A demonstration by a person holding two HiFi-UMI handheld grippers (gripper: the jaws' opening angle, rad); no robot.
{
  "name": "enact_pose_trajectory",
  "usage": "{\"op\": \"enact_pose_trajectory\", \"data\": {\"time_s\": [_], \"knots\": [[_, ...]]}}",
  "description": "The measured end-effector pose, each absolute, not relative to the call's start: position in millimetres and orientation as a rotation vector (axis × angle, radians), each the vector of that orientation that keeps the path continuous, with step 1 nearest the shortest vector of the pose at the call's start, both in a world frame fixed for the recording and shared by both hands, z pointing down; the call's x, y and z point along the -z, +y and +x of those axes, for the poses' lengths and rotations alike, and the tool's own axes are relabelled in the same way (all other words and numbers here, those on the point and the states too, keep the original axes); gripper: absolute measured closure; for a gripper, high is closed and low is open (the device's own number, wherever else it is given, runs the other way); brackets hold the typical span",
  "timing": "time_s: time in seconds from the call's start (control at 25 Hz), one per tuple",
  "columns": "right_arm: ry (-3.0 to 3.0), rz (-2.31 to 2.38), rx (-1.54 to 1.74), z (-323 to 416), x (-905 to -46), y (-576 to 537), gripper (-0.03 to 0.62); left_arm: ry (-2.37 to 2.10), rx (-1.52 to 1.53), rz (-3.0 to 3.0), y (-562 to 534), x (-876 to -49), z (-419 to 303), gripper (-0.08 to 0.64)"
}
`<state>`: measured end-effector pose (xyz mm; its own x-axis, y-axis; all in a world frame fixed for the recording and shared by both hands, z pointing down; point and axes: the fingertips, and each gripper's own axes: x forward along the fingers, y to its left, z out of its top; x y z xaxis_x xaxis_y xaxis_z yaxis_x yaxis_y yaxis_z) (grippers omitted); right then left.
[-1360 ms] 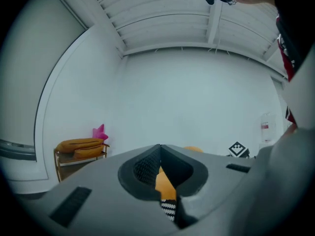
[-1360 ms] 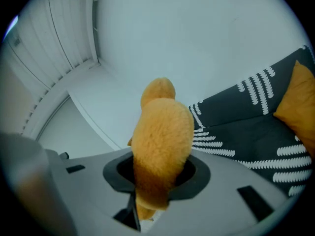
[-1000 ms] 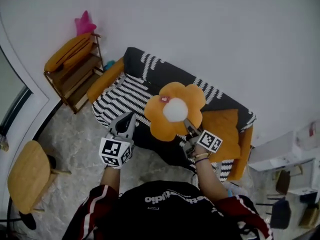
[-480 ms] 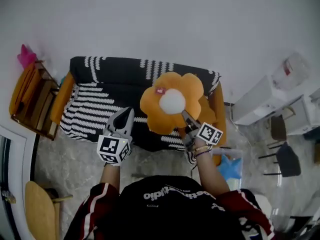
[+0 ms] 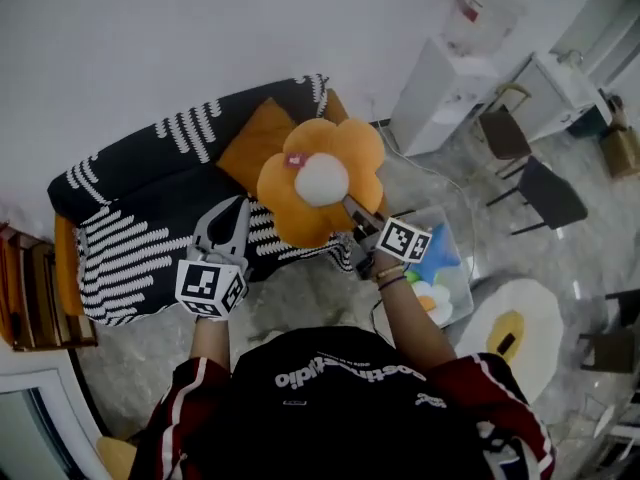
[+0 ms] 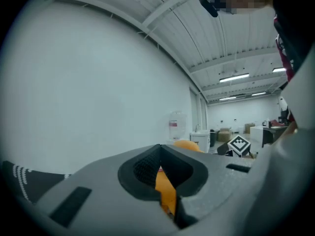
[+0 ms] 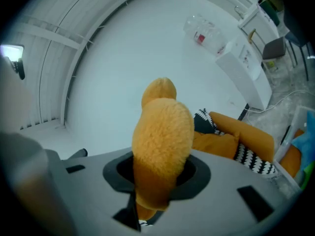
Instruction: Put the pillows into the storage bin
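The flower pillow [image 5: 318, 183] is up in the air in front of me, over the near edge of the sofa [image 5: 150, 228] and clear of it. My right tongs [image 5: 352, 220] are clamped on one lower petal. In the right gripper view the plush bulges out on both sides of the pads, so I judge the grip deep enough to carry it. I hold it by an edge petal and not by the middle because the middle is too thick for the jaws, and because the pillow then hangs free, ready to drop.

My left tongs [image 5: 238, 208] are beside the pillow on its left, apart from it. Their jaws are together with nothing between them. The orange that shows through the gap behind the tips is something farther off, and I cannot tell what. I keep that hand level and near so it can steady or push the pillow if it swings.

The bin [image 5: 460, 273] stands on the floor below and to the right of my right hand. It is clear-walled and already has a blue star [image 5: 441, 252] and another soft shape in it. So the pillow is lifted but not yet over the opening.

An orange cushion [image 5: 250, 143] lies on the sofa behind the flower, probably next.
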<state>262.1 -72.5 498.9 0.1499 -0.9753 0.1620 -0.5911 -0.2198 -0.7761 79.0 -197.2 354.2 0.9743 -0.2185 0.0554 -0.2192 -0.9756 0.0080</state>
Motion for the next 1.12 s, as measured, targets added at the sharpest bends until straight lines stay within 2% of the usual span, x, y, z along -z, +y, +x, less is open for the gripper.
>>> {"op": "enact_pose_trajectory", "data": {"time_s": [0.48, 0.8, 1.04, 1.12], "knots": [[1.035, -2.029, 0.893, 362.0, -577.5, 159.6, 0.462, 0.173, -0.253, 3.106, -29.8, -407.7, 244.2, 0.557], [0.765, -2.045, 0.947, 389.5, -651.8, 280.8, 0.462, 0.396, -0.397, 3.086, 59.3, -446.9, 301.8, 0.557], [0.62, -2.028, 0.938, 407.5, -691.2, 332.4, 0.46, 0.521, -0.502, 3.082, 96.7, -472.1, 324.5, 0.557], [0.571, -2.025, 0.945, 410.0, -711.7, 345.2, 0.437, 0.55, -0.525, 3.078, 104.8, -480.2, 329.3, 0.557]]}}
